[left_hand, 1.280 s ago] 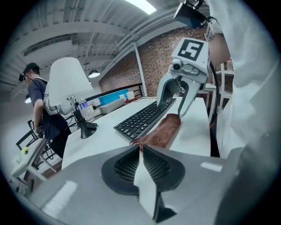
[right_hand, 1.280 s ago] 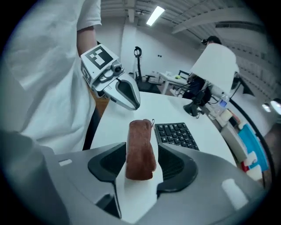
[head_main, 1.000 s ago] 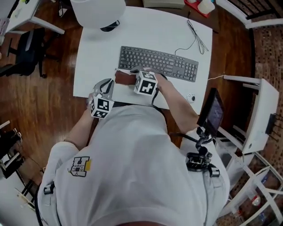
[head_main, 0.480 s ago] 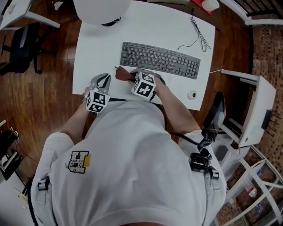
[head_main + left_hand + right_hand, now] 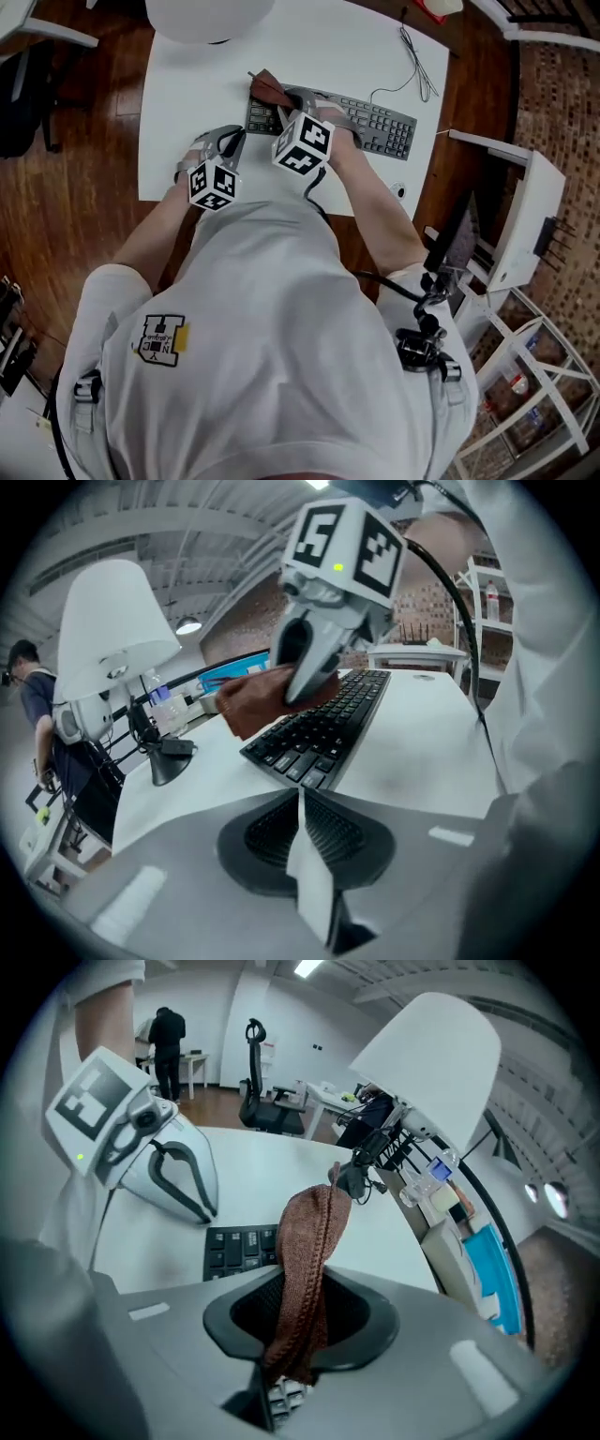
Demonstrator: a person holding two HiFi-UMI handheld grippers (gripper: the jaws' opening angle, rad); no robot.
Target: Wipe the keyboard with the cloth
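Surface: white table (image 5: 178,103) on a wood floor; lamp (image 5: 208,17) stands beyond both tongs.
Right tongs: right tongs (image 5: 284,97) pinch the brown cloth (image 5: 307,1241). The jaws have just been closing with the cloth between them, and a fold stands up past the tips.
Left tongs: left tongs (image 5: 305,850) are pressed together with nothing in them, low over the table, beside and a little behind the right tongs.
Keyboard: keyboard (image 5: 380,122) lies with its left end under the right tongs' tips, just ahead of the left tongs.
Cloth place: in the right tongs, over the keyboard's left end; whether it touches the keys I cannot tell.
Just changed: the grip has closed and the cloth is now carried. I judge the pickup done and the wiping about to start.
Against a second ago: then the cloth lay on the table at the keyboard's near edge, under the right tongs; now it is off the table, at the keyboard's left end. The left tongs are nearer the keyboard than then.
Next call: lower the cloth flat onto the keys and sweep rightward.
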